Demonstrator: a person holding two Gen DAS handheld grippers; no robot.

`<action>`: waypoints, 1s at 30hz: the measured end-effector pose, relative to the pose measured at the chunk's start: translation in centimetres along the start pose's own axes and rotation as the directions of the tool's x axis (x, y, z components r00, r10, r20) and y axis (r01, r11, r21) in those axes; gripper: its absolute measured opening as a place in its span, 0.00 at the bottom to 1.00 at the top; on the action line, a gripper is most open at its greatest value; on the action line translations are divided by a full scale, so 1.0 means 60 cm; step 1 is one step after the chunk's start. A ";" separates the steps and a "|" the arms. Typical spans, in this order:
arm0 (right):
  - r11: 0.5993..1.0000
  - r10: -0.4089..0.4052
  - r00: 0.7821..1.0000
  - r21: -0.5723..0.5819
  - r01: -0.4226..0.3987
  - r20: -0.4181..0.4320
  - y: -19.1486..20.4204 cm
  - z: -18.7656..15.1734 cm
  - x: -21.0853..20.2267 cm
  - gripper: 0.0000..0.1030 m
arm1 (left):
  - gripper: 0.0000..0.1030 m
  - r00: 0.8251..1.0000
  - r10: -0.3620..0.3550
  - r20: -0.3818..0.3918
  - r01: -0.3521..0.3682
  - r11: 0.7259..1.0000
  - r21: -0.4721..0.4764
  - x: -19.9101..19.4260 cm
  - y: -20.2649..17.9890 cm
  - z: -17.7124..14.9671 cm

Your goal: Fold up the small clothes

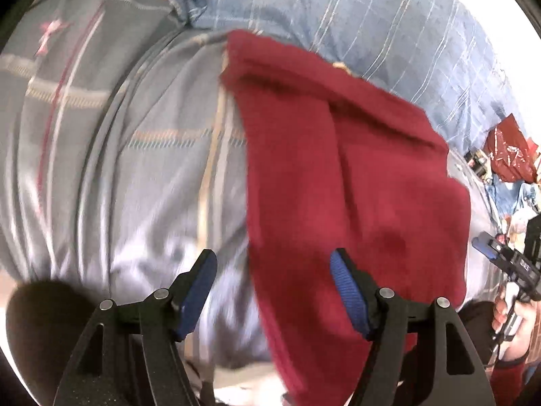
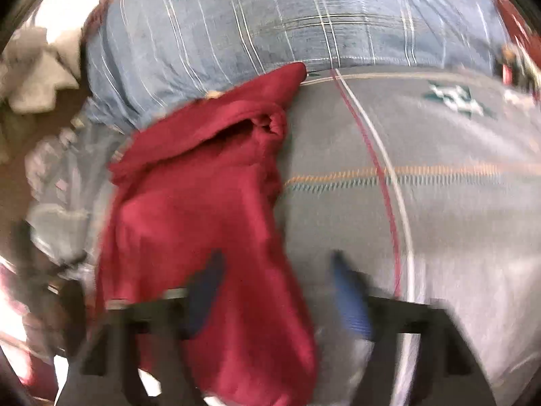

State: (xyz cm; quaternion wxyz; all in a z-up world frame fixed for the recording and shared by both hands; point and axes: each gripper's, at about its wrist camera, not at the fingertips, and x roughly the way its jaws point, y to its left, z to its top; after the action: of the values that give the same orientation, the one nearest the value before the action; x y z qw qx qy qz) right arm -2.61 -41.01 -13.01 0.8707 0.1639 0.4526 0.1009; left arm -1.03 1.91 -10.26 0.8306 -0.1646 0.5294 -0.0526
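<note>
Bed, grey sheet (image 1: 142,182) with thin stripe lines, blue checked pillow (image 1: 389,34) along the far edge, clutter beyond the bedside. Both views motion-blurred.

Red garment (image 1: 338,176) lies on the sheet, partly folded: a doubled band across its far end, just beside the pillow, the rest running back toward me. Long axis runs roughly far-to-near, from the pillow edge to under my tongs. Right view shows the far end bunched, with a rolled opening (image 2: 270,121), so the fold is not tidy yet.

My left tongs (image 1: 274,291): spread wide, nothing pinched. The garment's near left edge runs between the jaws; the right blue pad (image 1: 348,297) sits over red cloth, the left one over bare sheet. I can't tell whether it touches the cloth.

My right tongs (image 2: 274,301): spread too, nothing gripped as far as the blur allows. Here the garment lies to the left, under the left pad; the right pad is over sheet. Also visible at the right edge of the left view.

Judgement: both tongs sit at the near end, one on each side. Next pinch likely takes the near corners and carries them along the long axis toward the pillow.
</note>
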 end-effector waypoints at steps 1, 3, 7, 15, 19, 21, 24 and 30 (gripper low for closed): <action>1.000 0.001 1.000 -0.002 -0.001 -0.008 -0.002 -0.012 -0.005 0.76 | 0.68 1.000 0.006 -0.010 -0.006 1.000 -0.014 -0.003 0.006 -0.011; 1.000 -0.007 1.000 -0.021 0.006 -0.026 -0.006 -0.037 -0.014 0.76 | 0.68 0.999 0.020 -0.030 -0.021 0.999 -0.036 -0.008 0.011 -0.028; 1.000 0.006 0.998 -0.029 -0.008 -0.068 -0.010 -0.076 -0.011 0.76 | 0.68 0.998 0.043 -0.048 -0.045 0.999 -0.029 -0.007 0.001 -0.054; 0.999 0.007 0.990 -0.051 -0.014 -0.142 0.004 -0.095 0.013 0.74 | 0.68 0.994 0.106 -0.032 -0.105 0.994 0.031 0.001 -0.036 -0.075; 0.996 0.016 0.988 -0.085 -0.029 -0.152 0.018 -0.101 0.016 0.74 | 0.68 0.993 0.107 -0.042 -0.105 0.993 0.051 0.002 -0.045 -0.082; 0.995 0.016 0.988 -0.091 -0.030 -0.153 0.022 -0.104 0.019 0.73 | 0.68 0.993 0.105 -0.047 -0.103 0.993 0.057 0.004 -0.048 -0.087; 0.994 0.012 0.989 -0.104 -0.027 -0.145 0.023 -0.101 0.020 0.68 | 0.68 0.993 0.100 -0.059 -0.096 0.993 0.064 0.011 -0.054 -0.094; 0.992 -0.019 0.992 -0.130 0.002 -0.129 0.023 -0.095 0.023 0.25 | 0.44 0.996 0.053 -0.068 -0.048 0.996 0.070 0.016 -0.055 -0.103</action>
State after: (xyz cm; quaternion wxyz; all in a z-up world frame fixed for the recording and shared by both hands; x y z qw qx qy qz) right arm -6.55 -38.15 -16.61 0.8488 0.0979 0.5015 0.1361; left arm -5.90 -2.80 -12.38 0.8177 -0.1210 0.5600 -0.0553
